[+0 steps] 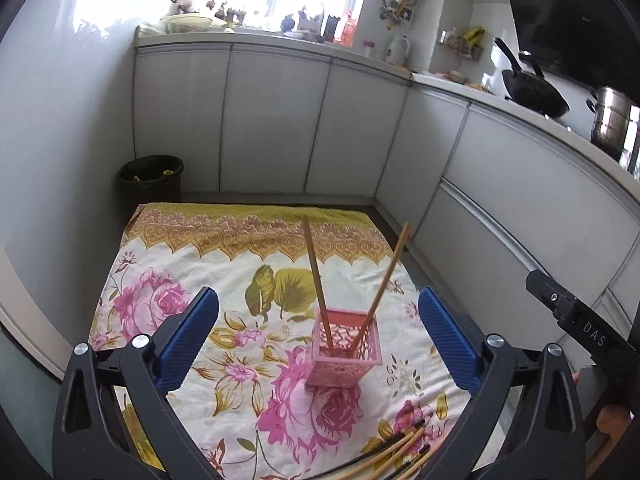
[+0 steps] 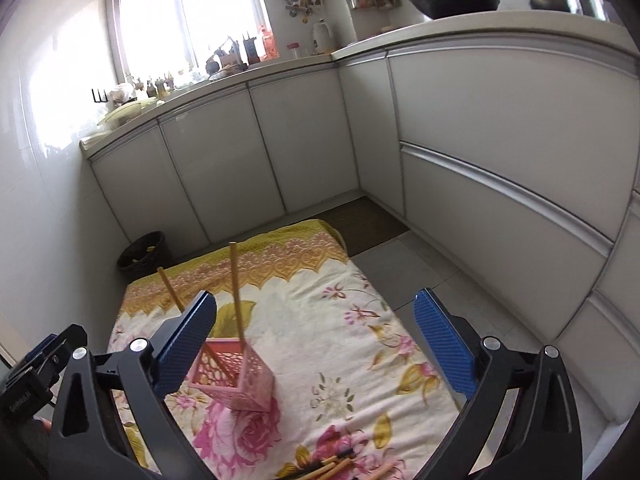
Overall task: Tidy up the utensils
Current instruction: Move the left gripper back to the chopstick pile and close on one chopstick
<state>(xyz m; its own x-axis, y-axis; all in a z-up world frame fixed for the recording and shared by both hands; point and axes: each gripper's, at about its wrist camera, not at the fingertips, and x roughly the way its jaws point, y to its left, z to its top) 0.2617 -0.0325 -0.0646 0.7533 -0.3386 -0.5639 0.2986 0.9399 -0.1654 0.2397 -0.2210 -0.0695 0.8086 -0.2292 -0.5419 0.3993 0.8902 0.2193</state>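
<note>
We carry two alike tools. Our left gripper has two blue ribbed pads on black plastic arms shaped like open triangles, each arm pinned with round silver screws. Our right gripper is built the same way: blue textured fingers, black cut-out linkages, silver screw heads. From the left camera, the right tool's black body shows white letters "DAS". From the right camera, the left tool's black housing bears small white lettering, too small to read.
</note>
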